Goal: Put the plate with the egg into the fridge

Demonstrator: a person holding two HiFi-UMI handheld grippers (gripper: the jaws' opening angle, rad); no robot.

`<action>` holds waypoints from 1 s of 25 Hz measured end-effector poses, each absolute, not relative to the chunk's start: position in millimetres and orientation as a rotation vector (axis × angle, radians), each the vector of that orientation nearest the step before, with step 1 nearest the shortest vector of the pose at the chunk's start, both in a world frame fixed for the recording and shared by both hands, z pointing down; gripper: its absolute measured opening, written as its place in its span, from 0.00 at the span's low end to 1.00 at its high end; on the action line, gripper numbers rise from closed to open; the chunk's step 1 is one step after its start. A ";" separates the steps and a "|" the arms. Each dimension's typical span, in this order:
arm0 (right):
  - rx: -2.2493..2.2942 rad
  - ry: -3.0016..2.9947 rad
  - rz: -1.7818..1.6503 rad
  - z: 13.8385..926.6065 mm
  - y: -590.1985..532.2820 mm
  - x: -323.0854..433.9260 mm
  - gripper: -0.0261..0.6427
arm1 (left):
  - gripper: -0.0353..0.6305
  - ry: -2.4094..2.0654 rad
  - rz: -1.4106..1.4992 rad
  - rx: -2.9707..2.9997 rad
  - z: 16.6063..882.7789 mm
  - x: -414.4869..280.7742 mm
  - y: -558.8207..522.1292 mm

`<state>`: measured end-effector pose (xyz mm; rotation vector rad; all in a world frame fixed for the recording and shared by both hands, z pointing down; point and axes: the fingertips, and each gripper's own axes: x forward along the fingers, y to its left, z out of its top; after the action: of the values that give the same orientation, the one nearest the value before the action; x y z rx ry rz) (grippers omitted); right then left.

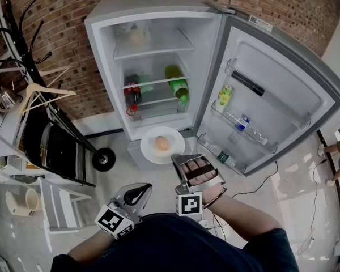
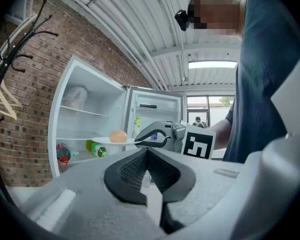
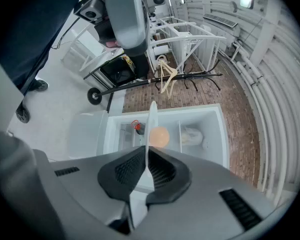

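Observation:
A white plate (image 1: 150,152) with a tan egg (image 1: 162,144) hangs level in front of the open fridge (image 1: 153,16), just below its lower compartment. My right gripper (image 1: 177,158) is shut on the plate's near rim. In the right gripper view the plate (image 3: 152,119) runs edge-on out of the jaws of my right gripper (image 3: 147,159), with the egg (image 3: 159,136) on it. My left gripper (image 1: 140,192) stays close to the body, shut and empty. From the left gripper view, past my left gripper (image 2: 147,156), the plate (image 2: 102,140) and egg (image 2: 118,136) show from the side.
The fridge door (image 1: 272,95) swings open to the right, with bottles (image 1: 224,97) in its racks. A green bottle (image 1: 177,85) and a red-labelled bottle (image 1: 132,93) lie on the middle shelf; a pale bag (image 1: 137,36) sits on the top shelf. A coat rack with a wooden hanger (image 1: 42,92) and a black appliance (image 1: 56,146) stand at the left.

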<state>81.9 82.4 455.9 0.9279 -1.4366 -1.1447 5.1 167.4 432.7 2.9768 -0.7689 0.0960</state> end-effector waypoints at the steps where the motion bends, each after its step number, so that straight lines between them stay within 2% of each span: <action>1: 0.927 -1.442 -1.139 456.4 82.8 83.2 0.07 | 0.05 -0.768 0.102 2.974 433.8 7.7 167.8; 25: 0.877 -1.495 -1.189 473.0 33.9 102.0 0.07 | 0.05 -0.892 0.090 2.905 444.9 42.5 130.6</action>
<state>102.0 33.9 473.0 0.8770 -1.4949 -1.1894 42.5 130.6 444.9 2.9055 -0.8922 0.0900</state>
